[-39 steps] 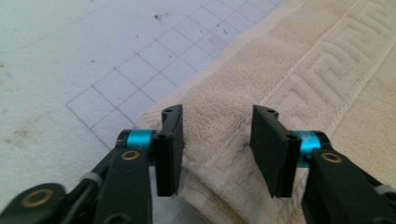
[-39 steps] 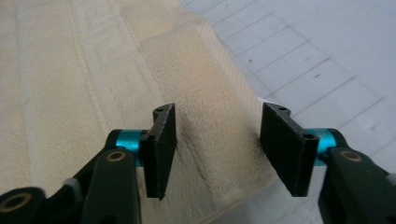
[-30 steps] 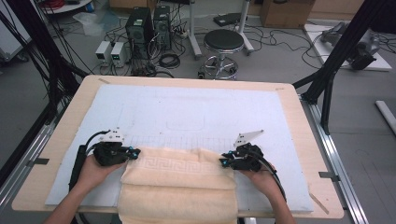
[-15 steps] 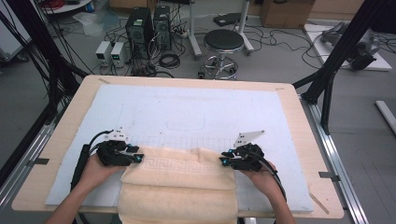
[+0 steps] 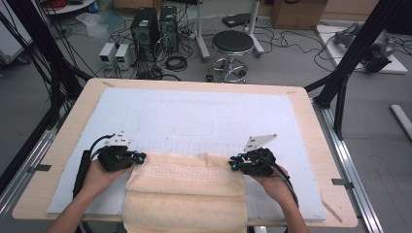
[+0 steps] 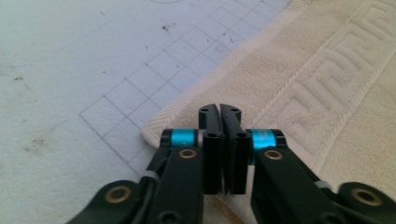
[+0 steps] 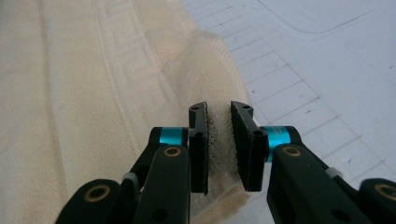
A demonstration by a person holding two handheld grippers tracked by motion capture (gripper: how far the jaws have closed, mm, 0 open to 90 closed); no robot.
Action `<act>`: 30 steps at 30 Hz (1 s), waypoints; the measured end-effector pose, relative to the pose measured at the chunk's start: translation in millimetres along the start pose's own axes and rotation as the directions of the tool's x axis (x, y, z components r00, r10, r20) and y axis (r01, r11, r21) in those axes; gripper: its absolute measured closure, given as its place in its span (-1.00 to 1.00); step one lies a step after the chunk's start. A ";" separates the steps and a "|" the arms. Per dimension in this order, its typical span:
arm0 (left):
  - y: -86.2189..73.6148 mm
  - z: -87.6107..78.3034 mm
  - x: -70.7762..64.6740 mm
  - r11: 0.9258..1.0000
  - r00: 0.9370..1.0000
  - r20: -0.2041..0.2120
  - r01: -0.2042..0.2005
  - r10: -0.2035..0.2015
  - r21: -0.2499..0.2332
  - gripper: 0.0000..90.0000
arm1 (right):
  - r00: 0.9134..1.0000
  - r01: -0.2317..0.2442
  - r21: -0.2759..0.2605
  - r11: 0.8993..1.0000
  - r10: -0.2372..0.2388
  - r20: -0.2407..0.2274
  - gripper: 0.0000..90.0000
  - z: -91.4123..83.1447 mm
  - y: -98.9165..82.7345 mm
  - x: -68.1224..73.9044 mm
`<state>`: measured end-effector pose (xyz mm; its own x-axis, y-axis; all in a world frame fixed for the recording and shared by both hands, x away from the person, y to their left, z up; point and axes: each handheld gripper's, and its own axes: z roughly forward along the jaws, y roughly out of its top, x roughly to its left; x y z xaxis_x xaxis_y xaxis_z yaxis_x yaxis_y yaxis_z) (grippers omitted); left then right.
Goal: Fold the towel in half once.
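Cream towel [image 5: 187, 187], folded, Greek-key band across it, lies at the near edge of my white mat [image 5: 194, 116]. Left gripper [image 6: 219, 112]: jaws just closing, now together, a sliver of towel edge between. Right gripper [image 7: 219, 112] pinches a thick fold, seen from its camera; the high view hides both pinches.

The far half of the desk [image 5: 204, 104] lies bare, so a hand-held gripper could pass freely there from left to right. Nearer, the folded towel [image 5: 187, 187] covers the middle of the near edge, leaving narrow open strips of mat at its left and right.
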<state>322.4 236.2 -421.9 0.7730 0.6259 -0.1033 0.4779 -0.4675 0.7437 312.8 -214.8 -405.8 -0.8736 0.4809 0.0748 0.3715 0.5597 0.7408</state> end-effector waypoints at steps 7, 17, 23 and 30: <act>4.9 15.5 2.7 0.998 0.999 0.018 0.042 -0.043 0.042 0.16 | 1.000 -0.014 0.025 1.000 0.013 0.022 0.72 6.4 0.4 -4.0; 8.9 12.3 -5.7 0.999 1.000 0.016 -0.027 0.026 0.023 0.98 | 1.000 -0.014 -0.014 1.000 0.014 0.015 0.73 1.2 1.0 -4.4; 11.1 23.1 -2.3 0.998 1.000 0.008 0.029 -0.030 0.055 0.03 | 1.000 -0.015 0.006 1.000 0.015 0.017 0.73 3.9 1.0 -3.8; 13.3 27.2 -10.0 0.998 0.998 0.045 -0.035 0.032 0.053 0.81 | 1.000 -0.018 0.001 1.000 0.018 0.016 0.73 5.9 1.3 -6.3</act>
<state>332.4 206.8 -428.9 0.8063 0.5814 -0.1090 0.4722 -0.5216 0.7106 320.6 -213.2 -409.3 -0.8617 0.5015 0.0776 0.3875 0.5514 0.7387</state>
